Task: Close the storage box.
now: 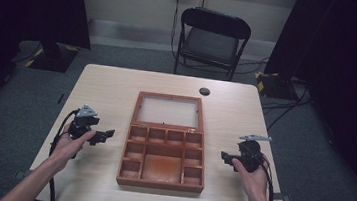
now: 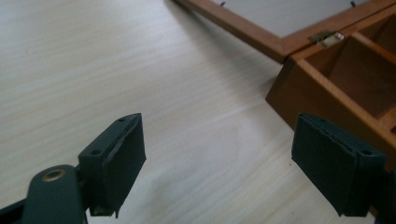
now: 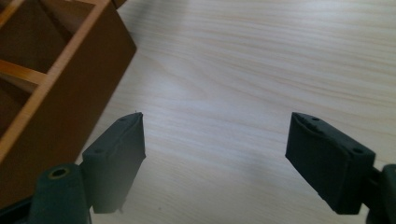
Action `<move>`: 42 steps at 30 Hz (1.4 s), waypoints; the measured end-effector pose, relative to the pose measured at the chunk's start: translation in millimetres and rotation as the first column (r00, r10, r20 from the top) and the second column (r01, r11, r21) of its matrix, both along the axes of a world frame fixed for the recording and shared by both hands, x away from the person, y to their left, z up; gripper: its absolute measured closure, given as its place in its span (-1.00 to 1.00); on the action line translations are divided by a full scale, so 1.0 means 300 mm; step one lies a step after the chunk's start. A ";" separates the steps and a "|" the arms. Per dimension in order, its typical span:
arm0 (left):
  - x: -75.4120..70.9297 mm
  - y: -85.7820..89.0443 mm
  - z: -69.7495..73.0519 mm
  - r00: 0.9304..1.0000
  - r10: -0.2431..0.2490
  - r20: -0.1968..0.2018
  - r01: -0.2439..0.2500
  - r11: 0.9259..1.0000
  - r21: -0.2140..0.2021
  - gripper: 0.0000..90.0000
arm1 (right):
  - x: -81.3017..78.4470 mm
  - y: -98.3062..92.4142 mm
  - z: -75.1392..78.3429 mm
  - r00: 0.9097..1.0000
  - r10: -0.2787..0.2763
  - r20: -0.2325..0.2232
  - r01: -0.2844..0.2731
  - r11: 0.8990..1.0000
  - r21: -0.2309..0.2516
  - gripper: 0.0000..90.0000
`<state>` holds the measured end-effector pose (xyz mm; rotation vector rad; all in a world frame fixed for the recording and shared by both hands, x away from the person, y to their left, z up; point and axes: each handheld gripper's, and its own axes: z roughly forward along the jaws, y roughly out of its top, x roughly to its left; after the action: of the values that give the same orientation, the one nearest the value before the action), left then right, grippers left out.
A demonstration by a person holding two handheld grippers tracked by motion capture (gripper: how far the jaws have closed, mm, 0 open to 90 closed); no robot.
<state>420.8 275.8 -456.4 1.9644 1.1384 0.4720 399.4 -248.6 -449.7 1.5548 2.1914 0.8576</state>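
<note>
Spread fingers frame bare table; wooden box corner at left.

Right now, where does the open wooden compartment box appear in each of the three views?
High view: wooden compartment box lies at table centre, its lid flat behind it.
Left gripper view: the box's corner fills the upper right, by a brass hinge.
Right gripper view: the box's corner sits upper left.
Shared landmark: the pale wooden table beneath it.

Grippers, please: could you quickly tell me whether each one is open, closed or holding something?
Left gripper: open, nothing between its jaws, beside the wooden box.
Right gripper: open, nothing held, above the bare table.
</note>
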 end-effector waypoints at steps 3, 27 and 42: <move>0.016 -0.016 0.019 1.000 0.010 -0.013 -0.010 0.999 -0.039 -0.62 | 0.020 0.015 0.019 0.999 -0.017 -0.048 0.020 0.998 0.059 -0.53; 0.167 -0.089 0.125 1.000 -0.022 0.022 0.023 0.999 -0.041 -0.57 | 0.230 0.134 0.134 0.998 0.062 0.026 -0.066 0.985 0.158 -0.52; 0.279 -0.160 0.047 0.999 -0.013 -0.033 0.012 0.999 -0.031 -0.51 | 0.366 0.244 0.054 0.990 0.134 0.038 -0.139 0.972 0.189 -0.62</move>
<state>504.6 227.8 -442.3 1.9583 1.1462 0.4144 509.1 -175.4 -433.3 1.4794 2.2767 1.1548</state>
